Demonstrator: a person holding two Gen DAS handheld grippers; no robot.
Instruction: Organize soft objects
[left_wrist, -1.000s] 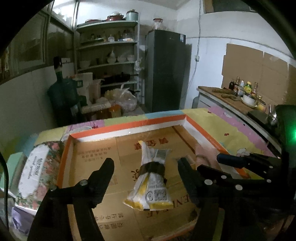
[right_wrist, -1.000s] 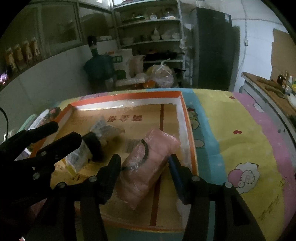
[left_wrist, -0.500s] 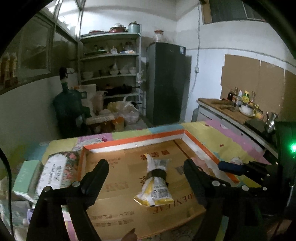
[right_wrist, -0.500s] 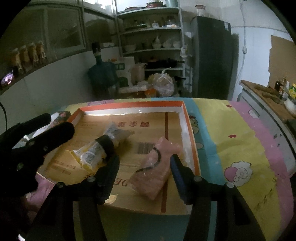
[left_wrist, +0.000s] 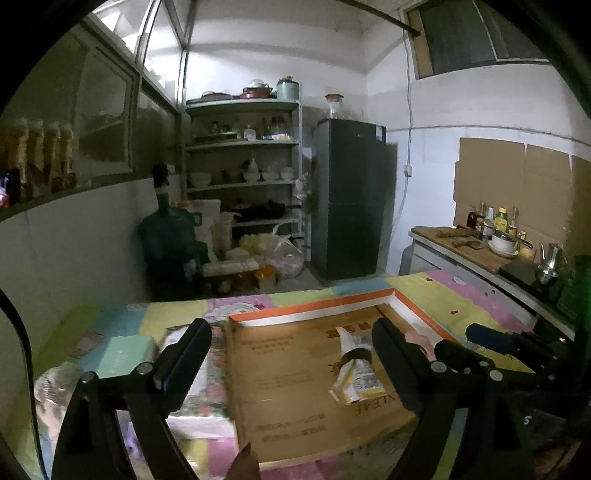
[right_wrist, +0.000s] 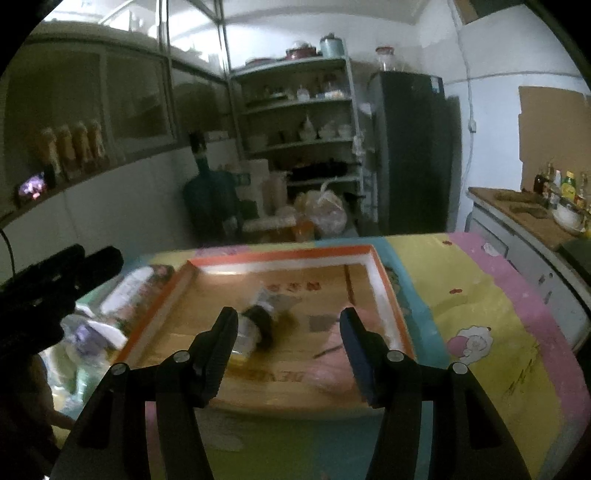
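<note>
Left gripper (left_wrist: 291, 350): your jaws stand at their widest and have just been opening further. Nothing is between them; the pads touch nothing.

Right gripper (right_wrist: 288, 332): your jaws are apart, less wide than the left pair, and have also just been opening. They hold nothing; the pink packet shows past the right finger, clear of it.

Yellow-and-white packet (left_wrist: 356, 376): banded dark at its waist, lying flat on the cardboard floor of the tray, towards the right of the left wrist view. A second ago it lay close between your left fingers; now it sits farther off and smaller, so you have drawn that gripper up and back.

Pink packet (right_wrist: 334, 365): lying in the tray's right part, near the wall. A second ago your right fingers flanked it closely; now it lies below and beyond them, released.

Tray (left_wrist: 314, 306): orange-rimmed, cardboard-lined, resting on the patchwork cloth (right_wrist: 480, 314).

Outside the tray, left of it: a floral-printed pack (left_wrist: 207, 373) and a pale green box (left_wrist: 125, 356), both on the cloth.

Meaning for the task: both packets appear placed, and your empty hands are free. The loose items to the left look like the likely next pickups.
</note>
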